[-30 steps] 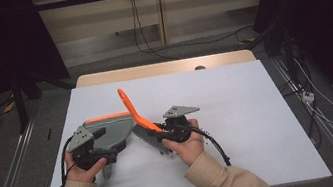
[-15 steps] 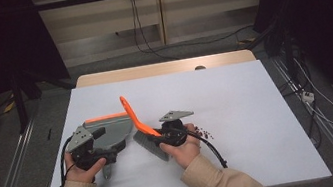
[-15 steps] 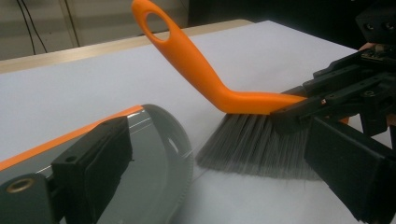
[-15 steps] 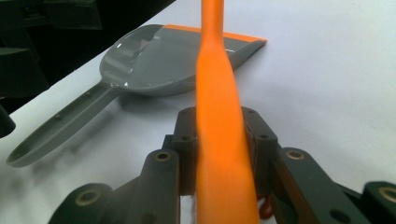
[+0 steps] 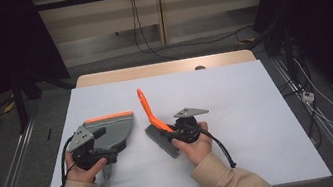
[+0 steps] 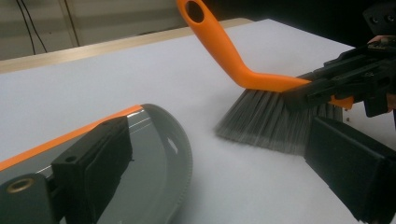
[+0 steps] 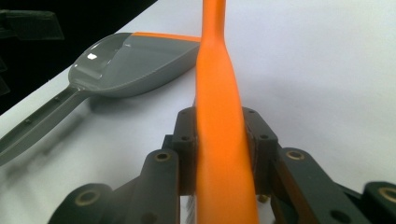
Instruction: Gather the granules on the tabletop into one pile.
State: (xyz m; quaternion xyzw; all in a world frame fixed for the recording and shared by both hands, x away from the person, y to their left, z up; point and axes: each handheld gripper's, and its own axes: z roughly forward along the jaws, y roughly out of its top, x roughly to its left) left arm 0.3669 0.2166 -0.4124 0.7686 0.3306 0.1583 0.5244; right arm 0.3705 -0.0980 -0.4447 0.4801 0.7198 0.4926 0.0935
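Brush between my right fingers, dustpan at my left ones, both on the table.

My right gripper [image 5: 170, 134] has its fingers [image 7: 187, 140] pressed on both sides of the brush [image 5: 155, 125], whose handle runs forward past the fingertips while the bristles touch the table [image 5: 258, 109] below them. The dustpan [image 5: 112, 130] lies on the table to the left of these fingers, near but apart. Its body reaches forward beyond the fingers [image 6: 100, 163] of my left gripper [image 5: 106, 156], which stand on either side of it.
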